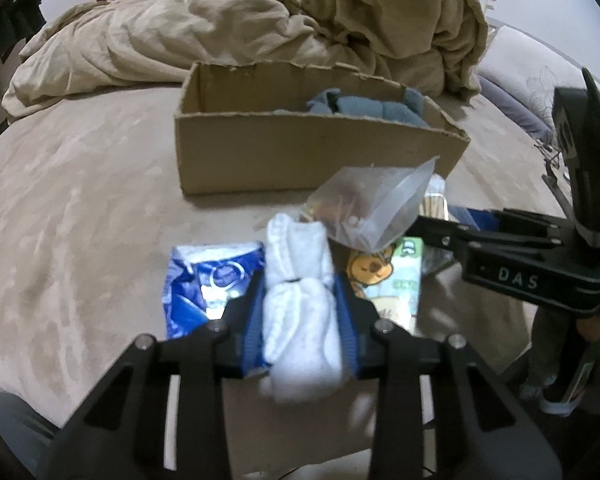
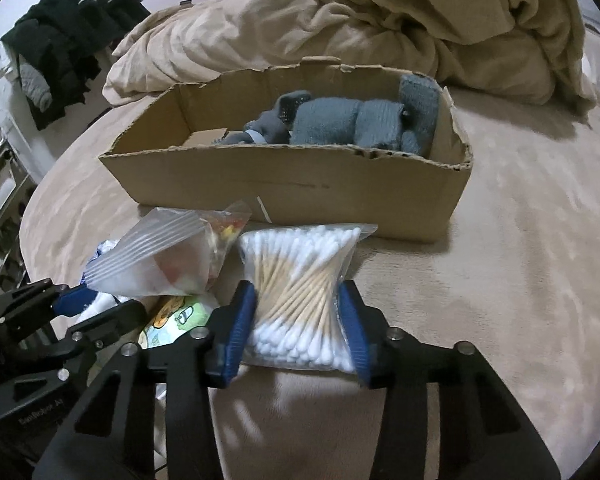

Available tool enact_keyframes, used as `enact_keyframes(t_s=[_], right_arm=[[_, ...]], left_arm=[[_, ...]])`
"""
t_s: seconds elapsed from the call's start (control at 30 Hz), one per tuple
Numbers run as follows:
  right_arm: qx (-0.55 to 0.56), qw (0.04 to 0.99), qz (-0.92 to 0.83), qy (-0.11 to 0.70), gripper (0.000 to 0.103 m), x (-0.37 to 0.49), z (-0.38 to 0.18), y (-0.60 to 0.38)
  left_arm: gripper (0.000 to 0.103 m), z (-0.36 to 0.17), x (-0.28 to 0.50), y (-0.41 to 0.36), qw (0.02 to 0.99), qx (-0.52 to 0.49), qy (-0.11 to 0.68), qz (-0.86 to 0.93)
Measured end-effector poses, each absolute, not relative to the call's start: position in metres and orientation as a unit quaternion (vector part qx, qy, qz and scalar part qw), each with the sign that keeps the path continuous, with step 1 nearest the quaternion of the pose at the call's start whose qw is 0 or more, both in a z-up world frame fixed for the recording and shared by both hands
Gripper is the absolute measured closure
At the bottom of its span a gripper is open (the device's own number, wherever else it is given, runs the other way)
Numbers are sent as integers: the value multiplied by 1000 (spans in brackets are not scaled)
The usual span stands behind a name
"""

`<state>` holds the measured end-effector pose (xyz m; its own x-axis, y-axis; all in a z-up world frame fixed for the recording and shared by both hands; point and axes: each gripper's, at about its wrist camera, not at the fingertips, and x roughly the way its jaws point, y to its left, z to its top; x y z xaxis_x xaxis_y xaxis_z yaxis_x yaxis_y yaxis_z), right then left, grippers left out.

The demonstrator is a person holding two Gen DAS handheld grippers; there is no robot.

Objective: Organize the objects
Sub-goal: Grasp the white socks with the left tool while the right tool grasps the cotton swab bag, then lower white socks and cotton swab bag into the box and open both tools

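My left gripper [image 1: 299, 282] is shut on a rolled pair of white socks [image 1: 296, 256], its blue pads pressing both sides of the roll just above the bed. My right gripper [image 2: 296, 288] is shut on a clear bag of cotton swabs [image 2: 300, 252], pinching its middle into a waist. Behind both stands an open cardboard box [image 2: 300, 192] with grey socks [image 2: 340, 124] at its right end. Between the grippers lie a clear zip bag [image 1: 372, 208] of small items and a cartoon-printed pack [image 1: 392, 276].
A blue and white packet [image 1: 208, 280] lies left of the white socks. A rumpled beige blanket [image 1: 260, 28] is heaped behind the box. Dark clothes [image 2: 68, 28] are piled at the far left. The beige bed cover [image 2: 520, 240] stretches right of the box.
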<state>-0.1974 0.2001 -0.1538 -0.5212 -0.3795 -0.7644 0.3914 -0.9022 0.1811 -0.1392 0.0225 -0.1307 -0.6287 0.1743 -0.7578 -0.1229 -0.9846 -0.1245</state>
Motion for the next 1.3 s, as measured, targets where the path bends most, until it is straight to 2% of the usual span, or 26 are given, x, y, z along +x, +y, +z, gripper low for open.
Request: enact_keyframes(t_s=[0.27, 0.67, 0.9, 1.07, 1.3], right_arm=[[415, 206, -886, -2, 61, -184, -129, 214], [339, 210, -917, -24, 62, -163, -40, 229], [310, 234, -921, -35, 62, -167, -5, 223], [297, 243, -923, -33, 62, -182, 8, 212], [309, 258, -915, -18, 62, -228, -1, 186]], left_arm=[[68, -98, -126, 17, 84, -396, -41, 913], [68, -24, -123, 0, 94, -339, -56, 935], [68, 20, -138, -7, 103, -287, -39, 952], [68, 25, -165, -12, 107, -282, -34, 953], [68, 6, -213, -16, 109, -301, -28, 947]])
